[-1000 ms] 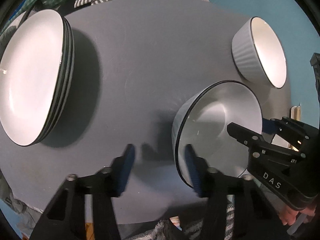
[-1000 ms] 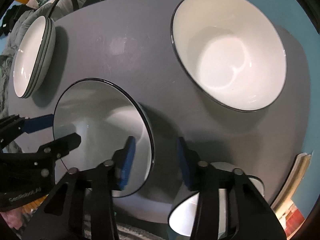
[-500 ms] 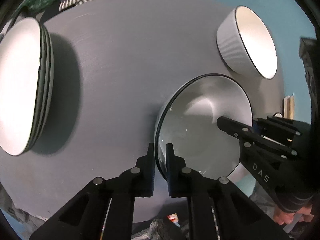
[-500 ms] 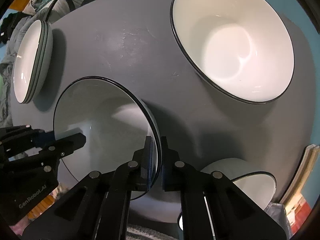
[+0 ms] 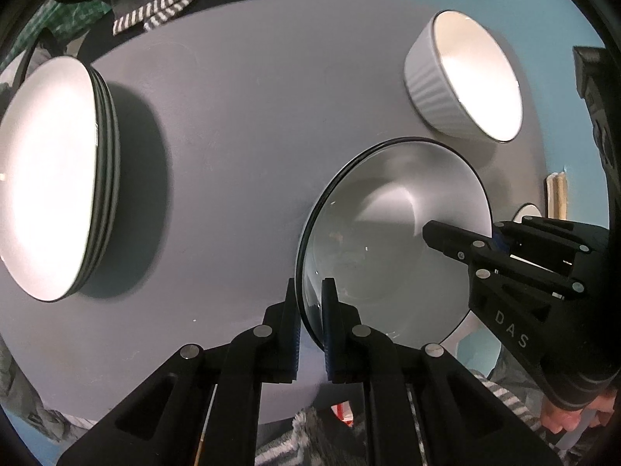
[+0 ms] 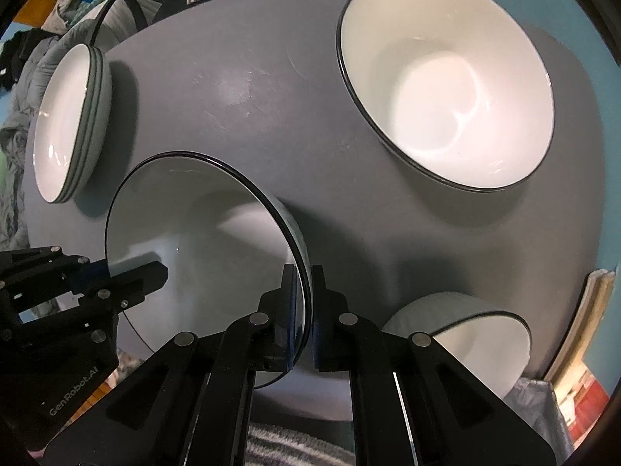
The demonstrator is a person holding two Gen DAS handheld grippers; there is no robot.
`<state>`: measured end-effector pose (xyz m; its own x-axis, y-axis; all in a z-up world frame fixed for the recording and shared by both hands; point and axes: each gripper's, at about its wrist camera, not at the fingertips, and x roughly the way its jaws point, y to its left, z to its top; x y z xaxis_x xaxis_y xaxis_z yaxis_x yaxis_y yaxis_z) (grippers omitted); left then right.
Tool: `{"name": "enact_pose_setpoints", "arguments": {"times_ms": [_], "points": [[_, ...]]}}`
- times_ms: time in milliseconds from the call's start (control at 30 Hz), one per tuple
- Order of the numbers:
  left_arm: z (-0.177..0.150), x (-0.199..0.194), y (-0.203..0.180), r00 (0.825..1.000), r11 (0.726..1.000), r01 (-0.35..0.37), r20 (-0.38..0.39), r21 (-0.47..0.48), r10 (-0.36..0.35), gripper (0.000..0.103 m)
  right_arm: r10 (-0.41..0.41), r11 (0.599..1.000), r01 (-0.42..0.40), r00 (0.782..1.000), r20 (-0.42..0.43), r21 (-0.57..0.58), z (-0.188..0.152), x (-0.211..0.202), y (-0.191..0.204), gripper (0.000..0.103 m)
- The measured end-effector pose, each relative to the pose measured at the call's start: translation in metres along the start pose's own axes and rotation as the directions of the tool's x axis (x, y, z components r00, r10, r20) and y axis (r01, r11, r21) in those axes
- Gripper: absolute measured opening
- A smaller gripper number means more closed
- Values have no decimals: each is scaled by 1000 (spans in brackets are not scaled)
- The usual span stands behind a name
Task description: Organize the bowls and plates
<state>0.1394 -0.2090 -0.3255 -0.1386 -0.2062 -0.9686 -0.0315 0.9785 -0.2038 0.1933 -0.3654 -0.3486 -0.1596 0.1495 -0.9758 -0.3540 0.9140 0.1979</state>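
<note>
A white bowl with a dark rim (image 5: 392, 240) (image 6: 202, 233) sits at the near side of the round grey table (image 5: 240, 124) (image 6: 248, 89). My left gripper (image 5: 310, 289) is shut on its left rim. On the opposite rim my right gripper (image 6: 303, 277) is shut too, one pad inside the bowl and one outside. Each view shows the other gripper's fingers (image 5: 446, 239) (image 6: 147, 272) reaching over the far rim. A stack of white plates (image 5: 50, 167) (image 6: 66, 124) lies at the table's left. A large ribbed white bowl (image 5: 465, 81) (image 6: 450, 93) stands at the far right.
A smaller white bowl (image 6: 465, 338) stands by the table's near right edge. Striped cloth (image 5: 167, 0) and piled clothes (image 6: 23, 77) lie beyond the far edge. Stacked paper or books (image 6: 582, 330) sit off the table at the right. A hand (image 5: 562, 421) shows at the lower right.
Both grippers went from open astride the bowl's rim to shut on it, the left on one side and the right on the other. The bowl has stayed roughly in place.
</note>
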Motion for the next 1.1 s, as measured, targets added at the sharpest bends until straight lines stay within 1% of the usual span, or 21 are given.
{"name": "enact_pose_setpoints", "arguments": {"times_ms": [67,100,133,267,567,633,667,767,1100], "points": [[1,-10,2,1000,1000,-1,11,9,1,9,-2,1000,2,1000,8,-3,0,-5,0,6],[-10,-15,-5,1000,1000,0,16,11,0,9,-2,1000,2,1000,12,-5,0,-8,-1,6],[-5,-22,-5,1000,1000,1,20,15,-2,9,-2,1000,2,1000,17,-4,0,-12,-1,6],[-8,-39,-11,999,999,4,48,32,-5,10,-6,1000,6,999,36,-1,-5,-31,-3,6],[-6,-61,-25,994,997,-2,105,71,-5,10,-12,1000,10,996,84,17,-5,-68,-12,6],[-3,-64,-28,994,997,-3,113,81,-6,10,-15,1000,13,995,95,21,-8,-77,-12,6],[-1,-67,-29,993,996,-3,117,88,-7,10,-17,1000,15,995,99,22,-2,-76,-17,6],[4,-70,-34,993,995,-2,120,99,-10,10,-27,999,25,994,110,21,2,-80,-11,6],[30,-80,-50,991,992,-11,137,122,-6,10,-13,998,6,992,122,60,25,-96,-37,6]]}}
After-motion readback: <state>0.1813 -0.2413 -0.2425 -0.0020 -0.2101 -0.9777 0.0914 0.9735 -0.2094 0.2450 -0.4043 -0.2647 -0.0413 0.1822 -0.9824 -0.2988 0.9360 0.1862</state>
